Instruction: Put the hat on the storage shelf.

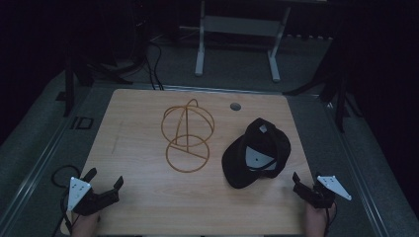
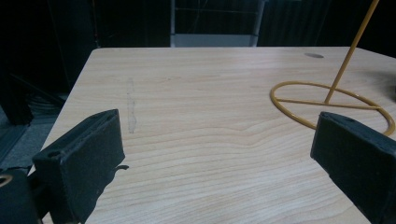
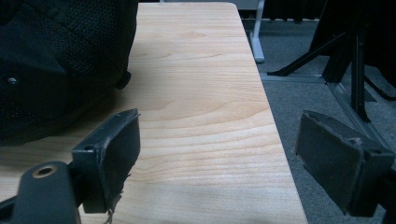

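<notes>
The high view looks forward and down over the whole bench [image 1: 148, 207]. The left gripper view skims low across it toward the wire stand [image 2: 327, 100]; the right gripper view sits close beside the black cap [image 3: 51, 60]. All 3 share the bench top.

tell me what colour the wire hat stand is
Yellow-gold wire hat stand, clearest in the high view.

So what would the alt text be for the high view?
A black cap lies beside a yellow wire stand on a wooden table; at the near corners, the left gripper and right gripper wait, jaws open and empty.
</notes>
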`<state>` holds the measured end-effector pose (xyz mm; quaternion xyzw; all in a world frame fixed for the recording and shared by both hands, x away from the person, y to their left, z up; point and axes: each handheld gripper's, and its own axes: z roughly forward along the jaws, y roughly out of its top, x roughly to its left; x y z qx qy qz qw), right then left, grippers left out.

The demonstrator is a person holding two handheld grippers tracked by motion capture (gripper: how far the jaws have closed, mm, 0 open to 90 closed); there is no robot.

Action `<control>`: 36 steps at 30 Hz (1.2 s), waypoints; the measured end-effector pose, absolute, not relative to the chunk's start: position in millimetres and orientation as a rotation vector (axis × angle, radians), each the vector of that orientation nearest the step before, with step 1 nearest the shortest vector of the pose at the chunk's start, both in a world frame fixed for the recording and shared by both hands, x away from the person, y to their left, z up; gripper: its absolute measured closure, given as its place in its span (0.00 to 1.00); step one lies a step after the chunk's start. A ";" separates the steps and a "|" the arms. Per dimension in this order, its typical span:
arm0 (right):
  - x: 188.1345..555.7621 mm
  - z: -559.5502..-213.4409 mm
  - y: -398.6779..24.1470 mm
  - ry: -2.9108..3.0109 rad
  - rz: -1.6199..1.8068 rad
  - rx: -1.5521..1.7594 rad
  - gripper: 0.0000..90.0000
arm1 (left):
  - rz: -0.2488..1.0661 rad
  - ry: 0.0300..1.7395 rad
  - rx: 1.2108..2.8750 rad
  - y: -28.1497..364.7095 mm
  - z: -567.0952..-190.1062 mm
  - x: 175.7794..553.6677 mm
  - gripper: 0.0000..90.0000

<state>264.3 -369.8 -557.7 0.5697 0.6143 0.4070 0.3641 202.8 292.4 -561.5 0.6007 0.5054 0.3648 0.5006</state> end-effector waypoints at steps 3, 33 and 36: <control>263.7 -557.6 -370.4 1.582 1.058 1.466 0.16 | 0.883 1.222 1.447 293.0 -561.3 202.4 0.03; 253.6 -430.5 -327.6 1.649 1.276 1.290 0.13 | 0.730 1.153 1.582 269.5 -557.9 201.6 0.05; 259.6 -425.0 -313.1 1.694 1.321 1.258 0.12 | 0.720 1.147 1.601 267.0 -558.0 201.9 0.05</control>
